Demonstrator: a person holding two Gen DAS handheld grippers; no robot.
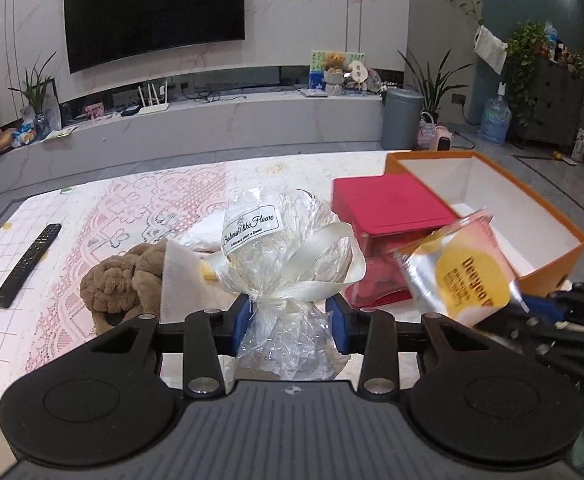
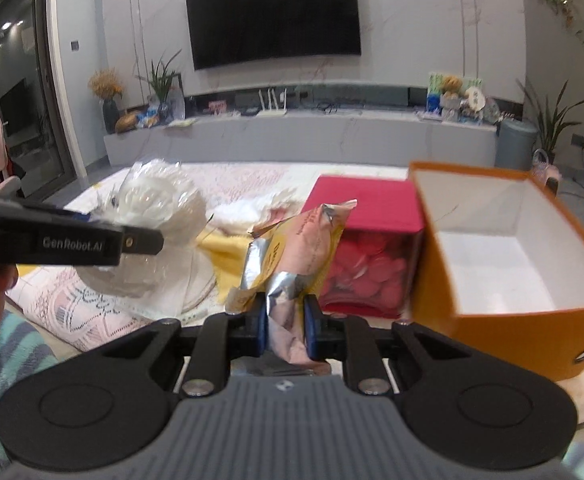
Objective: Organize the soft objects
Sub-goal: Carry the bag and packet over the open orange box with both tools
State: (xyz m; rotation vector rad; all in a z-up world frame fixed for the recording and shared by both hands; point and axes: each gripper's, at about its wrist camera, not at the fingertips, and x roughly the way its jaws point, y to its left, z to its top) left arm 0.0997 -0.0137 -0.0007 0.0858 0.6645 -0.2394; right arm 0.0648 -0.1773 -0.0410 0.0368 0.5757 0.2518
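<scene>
My left gripper (image 1: 289,318) is shut on the neck of a clear cellophane bag with a white ribbon (image 1: 287,248), held above the table. The bag also shows in the right wrist view (image 2: 159,208) beside the left gripper's arm. My right gripper (image 2: 285,326) is shut on a pink and yellow snack pouch (image 2: 296,248), held up left of the open orange box (image 2: 504,304). The pouch (image 1: 460,268) shows in the left wrist view in front of the orange box (image 1: 552,236). A brown plush toy (image 1: 121,280) lies on the table to the left.
A red-lidded clear box of pink discs (image 1: 388,220) stands left of the orange box. A white cloth (image 1: 179,276) and a yellow cloth (image 2: 227,256) lie on the patterned tablecloth. A black remote (image 1: 27,264) lies at the far left.
</scene>
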